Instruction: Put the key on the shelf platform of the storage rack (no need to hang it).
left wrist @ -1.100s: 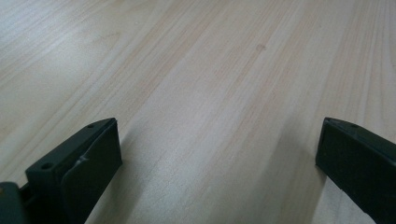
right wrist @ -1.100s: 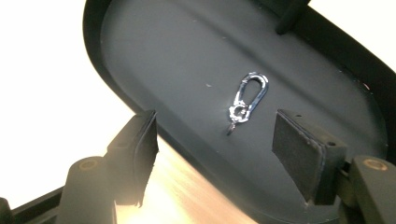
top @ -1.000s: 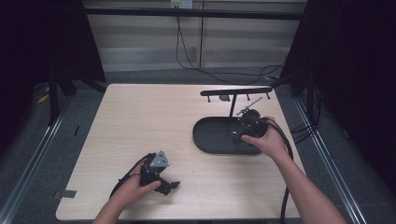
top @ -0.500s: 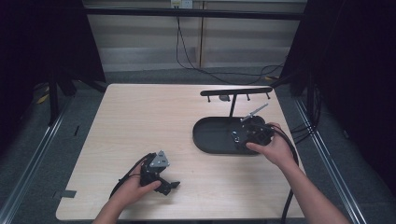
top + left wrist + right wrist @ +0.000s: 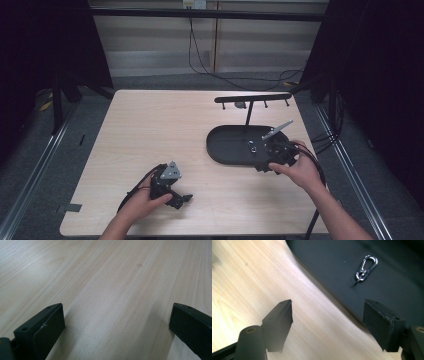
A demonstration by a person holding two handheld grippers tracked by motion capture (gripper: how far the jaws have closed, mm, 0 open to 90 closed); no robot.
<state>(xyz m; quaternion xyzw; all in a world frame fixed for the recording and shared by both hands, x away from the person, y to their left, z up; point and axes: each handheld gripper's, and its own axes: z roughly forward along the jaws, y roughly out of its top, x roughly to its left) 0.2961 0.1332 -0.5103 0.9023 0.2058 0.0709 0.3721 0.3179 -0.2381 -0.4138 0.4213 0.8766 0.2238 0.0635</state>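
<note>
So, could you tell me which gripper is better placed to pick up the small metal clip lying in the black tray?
The right gripper. Its jaws are open at the tray's near edge, with the clip just ahead of them. The left gripper sits over bare table, far from the tray.

Pale wood-grain rectangular table [image 5: 165,130], light and matte. On its right half, a flat black oval tray-base [image 5: 227,145] with a thin upright post and a black crossbar above; on that dark base, a small silver metal carabiner clip [image 5: 366,268]
</note>
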